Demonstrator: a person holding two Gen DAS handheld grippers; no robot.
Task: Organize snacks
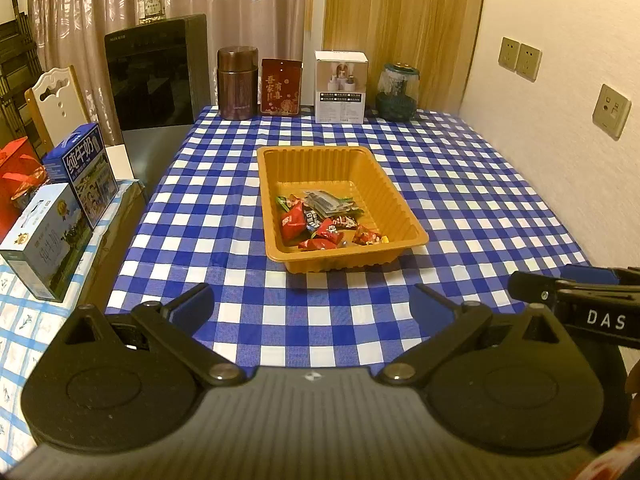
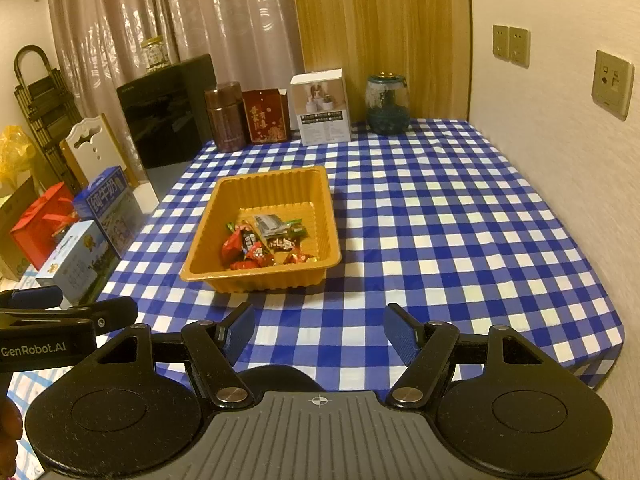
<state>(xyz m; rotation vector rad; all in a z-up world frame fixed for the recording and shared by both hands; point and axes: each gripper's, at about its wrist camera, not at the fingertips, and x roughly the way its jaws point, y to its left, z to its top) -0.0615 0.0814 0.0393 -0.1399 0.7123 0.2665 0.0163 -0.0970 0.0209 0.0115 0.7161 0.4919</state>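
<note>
While both grippers hover over the near edge of the checked desk (image 1: 460, 184), the left gripper (image 1: 312, 308) and right gripper (image 2: 319, 334) have fingers spread apart, empty; wrapped snacks (image 1: 320, 220) lie inside the orange tray (image 1: 404, 212) mid-desk.

Both tongs, left (image 1: 312, 306) & right (image 2: 319, 332), angled downward side by side, jaws apart, nothing held.
</note>
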